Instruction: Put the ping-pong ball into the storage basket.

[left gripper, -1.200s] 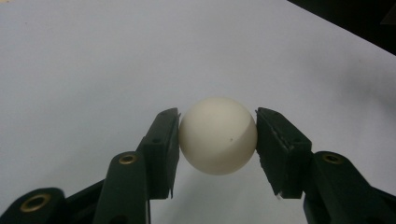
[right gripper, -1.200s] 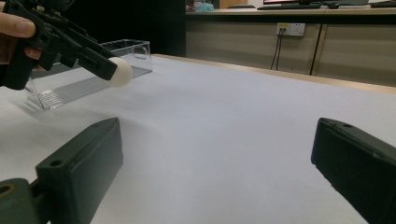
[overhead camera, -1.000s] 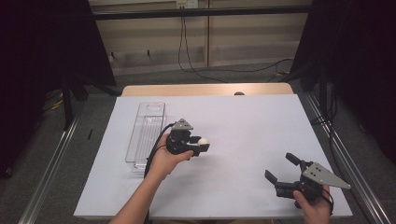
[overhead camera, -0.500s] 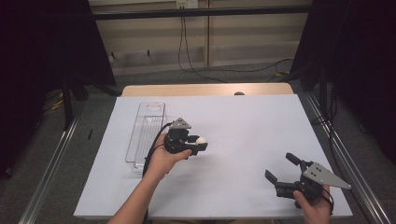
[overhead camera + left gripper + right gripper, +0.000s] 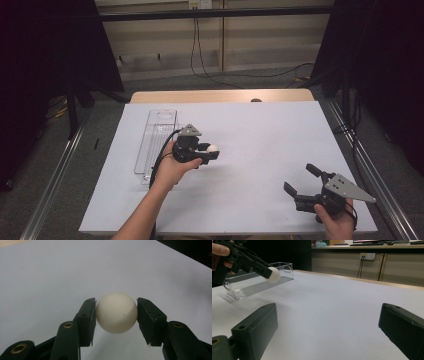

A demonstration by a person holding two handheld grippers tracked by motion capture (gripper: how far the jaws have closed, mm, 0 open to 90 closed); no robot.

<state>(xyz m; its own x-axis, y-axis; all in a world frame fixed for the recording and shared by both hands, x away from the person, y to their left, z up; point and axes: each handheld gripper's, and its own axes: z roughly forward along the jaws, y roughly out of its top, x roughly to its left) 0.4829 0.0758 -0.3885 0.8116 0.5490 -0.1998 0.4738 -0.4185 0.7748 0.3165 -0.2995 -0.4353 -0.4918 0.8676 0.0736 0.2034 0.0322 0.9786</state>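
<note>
- White table (image 5: 260, 130) fills the workspace; clear tray (image 5: 155, 145) lies at left.
- Left gripper (image 5: 209, 152) pinches ball (image 5: 116, 312) across its middle, just right of tray, above the table.
- Ball: probably light, smooth, rigid; grip at widest girth.
- Right gripper (image 5: 304, 186): jaws spread, empty.

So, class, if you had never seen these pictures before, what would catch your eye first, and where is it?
First, the white ball pinched between the jaws of the left gripper, held above the white table left of centre. Next, the clear plastic tray, long and narrow, lying on the table's left side just beyond that hand. Last, the right gripper near the front right corner, jaws wide apart with nothing between them.
</note>
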